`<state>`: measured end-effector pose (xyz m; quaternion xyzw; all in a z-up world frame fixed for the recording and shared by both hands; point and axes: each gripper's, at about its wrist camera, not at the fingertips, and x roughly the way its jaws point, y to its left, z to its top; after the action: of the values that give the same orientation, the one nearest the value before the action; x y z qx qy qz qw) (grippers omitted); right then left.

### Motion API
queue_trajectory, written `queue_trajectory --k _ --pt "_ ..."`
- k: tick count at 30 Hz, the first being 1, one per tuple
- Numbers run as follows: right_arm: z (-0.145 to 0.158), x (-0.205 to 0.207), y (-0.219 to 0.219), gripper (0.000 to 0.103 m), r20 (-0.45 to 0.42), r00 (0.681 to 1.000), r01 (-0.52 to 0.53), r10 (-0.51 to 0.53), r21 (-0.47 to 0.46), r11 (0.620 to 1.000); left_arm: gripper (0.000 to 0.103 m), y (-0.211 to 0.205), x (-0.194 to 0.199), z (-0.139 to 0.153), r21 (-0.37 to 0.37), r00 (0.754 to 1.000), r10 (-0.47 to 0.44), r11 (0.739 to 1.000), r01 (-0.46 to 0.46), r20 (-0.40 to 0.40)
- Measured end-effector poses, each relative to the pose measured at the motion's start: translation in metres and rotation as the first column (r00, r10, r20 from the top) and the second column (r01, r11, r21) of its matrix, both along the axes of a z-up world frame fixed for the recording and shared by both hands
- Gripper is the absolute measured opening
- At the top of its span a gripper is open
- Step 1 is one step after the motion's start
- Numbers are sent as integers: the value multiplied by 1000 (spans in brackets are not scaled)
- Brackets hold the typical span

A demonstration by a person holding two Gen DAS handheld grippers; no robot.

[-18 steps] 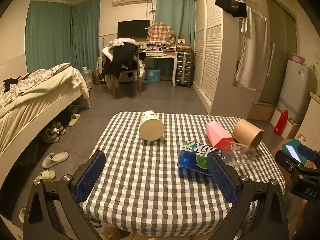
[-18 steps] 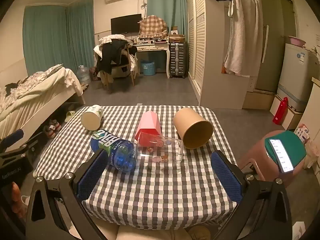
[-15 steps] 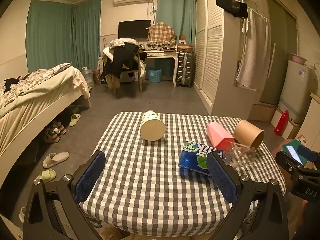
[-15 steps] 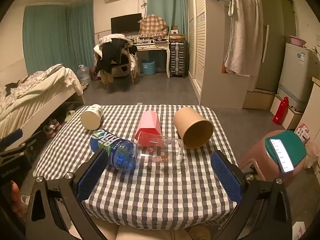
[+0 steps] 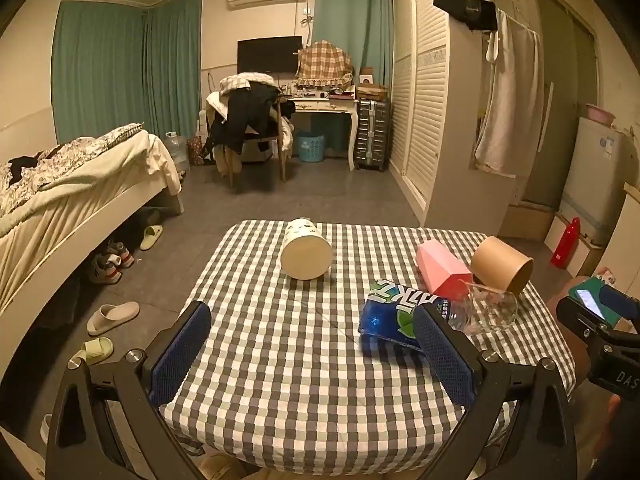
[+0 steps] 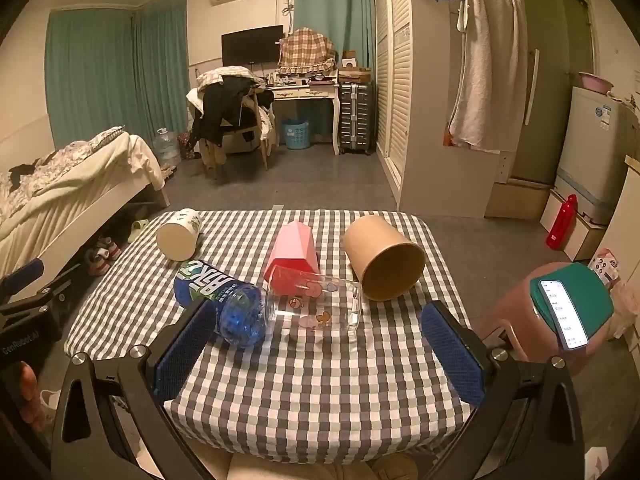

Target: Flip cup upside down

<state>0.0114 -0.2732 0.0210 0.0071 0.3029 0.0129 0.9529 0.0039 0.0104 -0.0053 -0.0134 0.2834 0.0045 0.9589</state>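
Several cups lie on their sides on the checkered table point(image 5: 288, 364) point(image 6: 312, 384). A white paper cup point(image 5: 306, 249) point(image 6: 179, 234) lies at the far left. A pink cup point(image 5: 440, 272) point(image 6: 295, 249), a brown paper cup point(image 5: 502, 266) point(image 6: 384, 258) and a clear glass point(image 5: 490, 307) point(image 6: 314, 306) lie to the right. My left gripper point(image 5: 312, 354) is open and empty above the near edge. My right gripper point(image 6: 316, 354) is open and empty, just short of the glass.
A blue plastic bottle point(image 5: 400, 318) point(image 6: 218, 300) lies beside the glass. A pink stool with a green pad and a phone point(image 6: 564, 312) stands right of the table. A bed point(image 5: 60, 200) is at the left, and slippers point(image 5: 112, 316) lie on the floor.
Both views have shifted very slightly. The objects on the table have not moved, and both grippers stay open.
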Motion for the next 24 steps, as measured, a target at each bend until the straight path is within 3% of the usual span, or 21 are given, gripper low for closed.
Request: queue_trajectory --k 24 --pt "-11 8 4 103 -15 1000 -7 7 1 1000 103 -5 5 -15 4 1000 12 1000 -12 -9"
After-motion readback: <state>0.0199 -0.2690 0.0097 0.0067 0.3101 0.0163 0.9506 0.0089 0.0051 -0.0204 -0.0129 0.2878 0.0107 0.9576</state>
